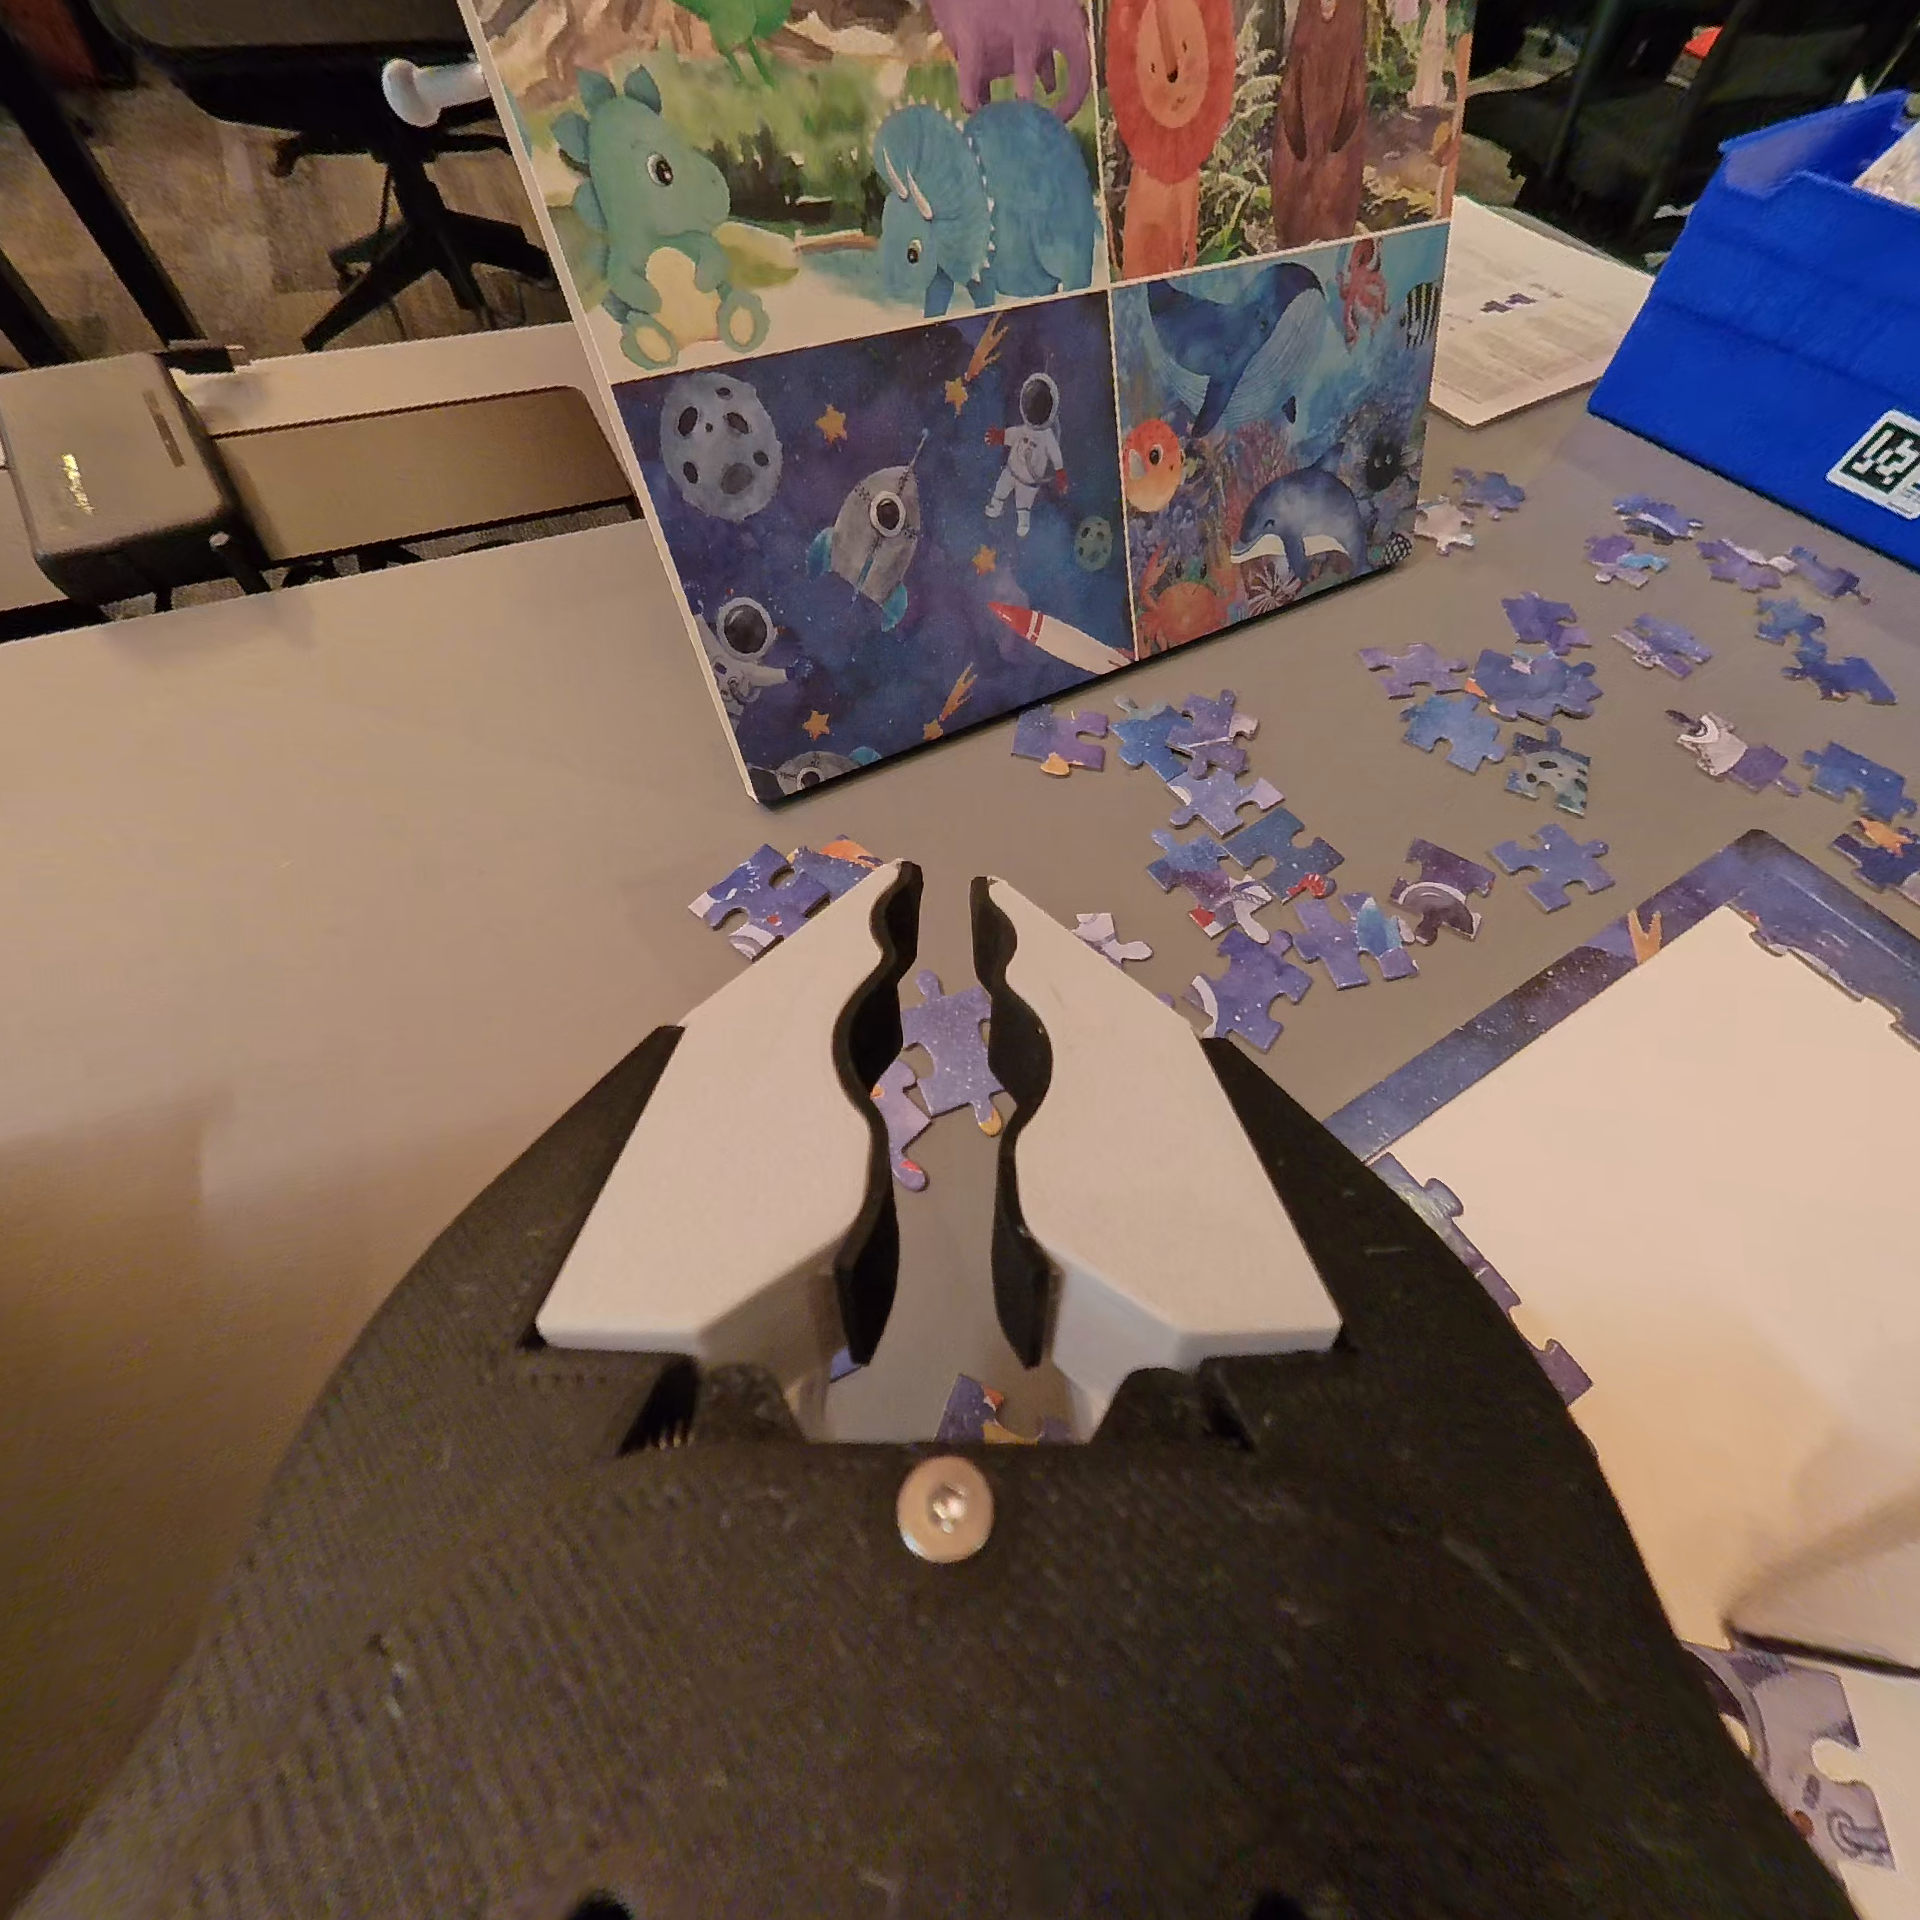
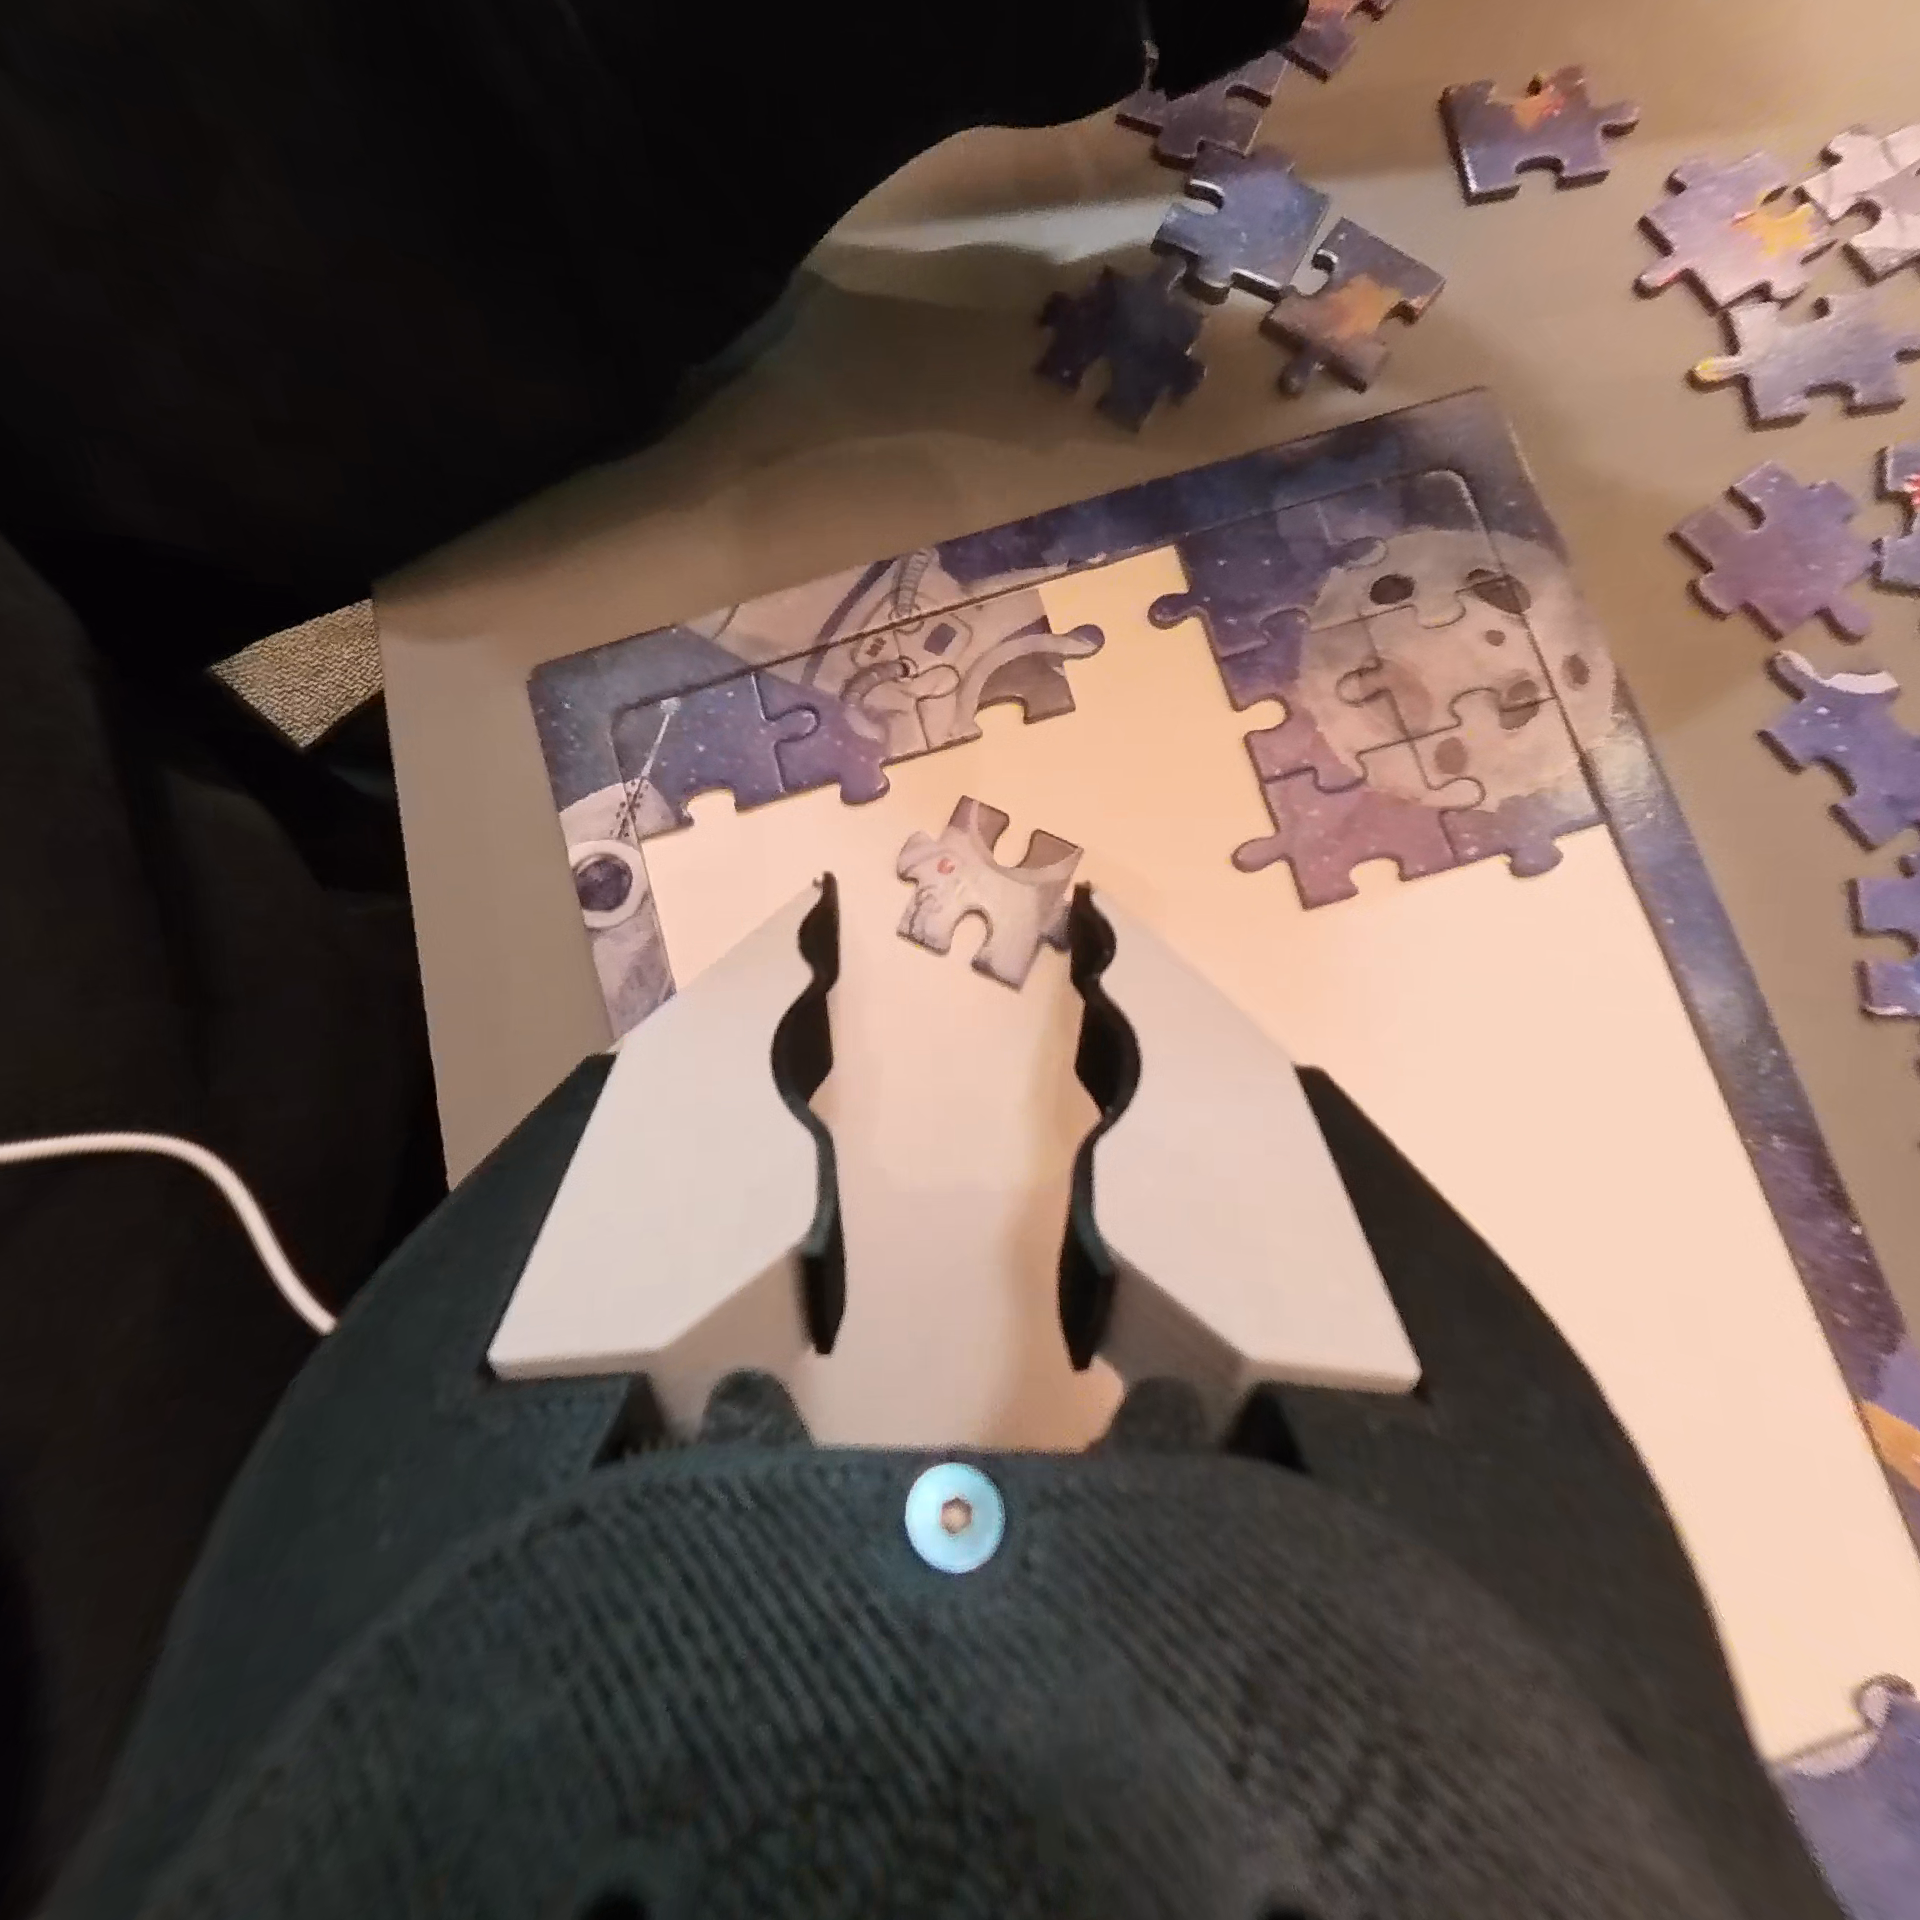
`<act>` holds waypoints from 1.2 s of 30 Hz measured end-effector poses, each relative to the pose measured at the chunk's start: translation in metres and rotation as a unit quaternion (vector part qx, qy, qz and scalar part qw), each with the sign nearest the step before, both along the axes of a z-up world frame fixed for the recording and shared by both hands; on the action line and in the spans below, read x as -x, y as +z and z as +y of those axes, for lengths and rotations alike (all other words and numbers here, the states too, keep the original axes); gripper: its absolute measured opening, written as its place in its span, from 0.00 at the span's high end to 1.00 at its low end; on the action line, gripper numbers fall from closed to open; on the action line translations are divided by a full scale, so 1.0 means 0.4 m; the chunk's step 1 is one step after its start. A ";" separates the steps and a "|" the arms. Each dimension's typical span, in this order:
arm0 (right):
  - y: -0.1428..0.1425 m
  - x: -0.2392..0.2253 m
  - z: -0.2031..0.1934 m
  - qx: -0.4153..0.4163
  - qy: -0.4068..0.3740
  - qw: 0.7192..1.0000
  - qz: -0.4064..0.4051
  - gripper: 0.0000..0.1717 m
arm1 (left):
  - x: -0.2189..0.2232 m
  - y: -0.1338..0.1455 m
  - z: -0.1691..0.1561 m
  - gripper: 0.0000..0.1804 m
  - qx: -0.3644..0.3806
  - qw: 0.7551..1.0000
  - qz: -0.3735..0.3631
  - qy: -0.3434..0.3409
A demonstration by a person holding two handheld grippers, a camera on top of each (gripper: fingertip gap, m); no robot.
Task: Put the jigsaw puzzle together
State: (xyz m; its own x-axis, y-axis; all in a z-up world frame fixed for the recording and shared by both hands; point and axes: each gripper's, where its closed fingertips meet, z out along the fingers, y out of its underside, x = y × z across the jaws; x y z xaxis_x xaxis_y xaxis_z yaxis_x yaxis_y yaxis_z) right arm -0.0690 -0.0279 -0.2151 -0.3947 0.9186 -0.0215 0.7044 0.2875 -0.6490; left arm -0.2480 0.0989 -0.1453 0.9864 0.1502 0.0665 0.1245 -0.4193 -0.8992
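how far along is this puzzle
Early. Done: two patches sit in the puzzle tray, a moon corner and an astronaut strip. In hand: nothing gripped; the right gripper is open over a loose astronaut piece lying on the tray's bare middle. The left gripper, nearly closed, hovers over table pieces. Left: most of the tray, many scattered pieces.

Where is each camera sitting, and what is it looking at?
Left wrist view: sits on the left gripper, facing across the grey table toward the picture box and loose puzzle pieces; only its own nearly closed fingers show.
Right wrist view: sits on the right gripper, looking down at the puzzle tray and a loose astronaut piece; its open fingers and a dark sleeve show.
Both see the tray and scattered pieces.
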 end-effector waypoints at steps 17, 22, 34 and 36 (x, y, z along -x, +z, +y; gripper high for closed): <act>-0.013 0.007 0.002 -0.008 -0.013 1.000 0.005 0.81 | -0.002 -0.002 0.001 0.96 0.002 1.000 0.001 -0.001; -0.012 0.003 0.003 -0.010 -0.013 1.000 0.004 0.81 | -0.002 -0.003 0.002 0.96 0.002 1.000 0.002 -0.001; 0.003 -0.015 0.020 -0.009 -0.029 0.999 0.014 0.84 | -0.006 -0.004 0.004 0.96 0.004 1.000 0.004 -0.002; 0.005 -0.010 0.020 -0.004 -0.034 0.999 0.020 0.82 | -0.007 -0.005 0.004 0.96 0.004 1.000 0.005 -0.003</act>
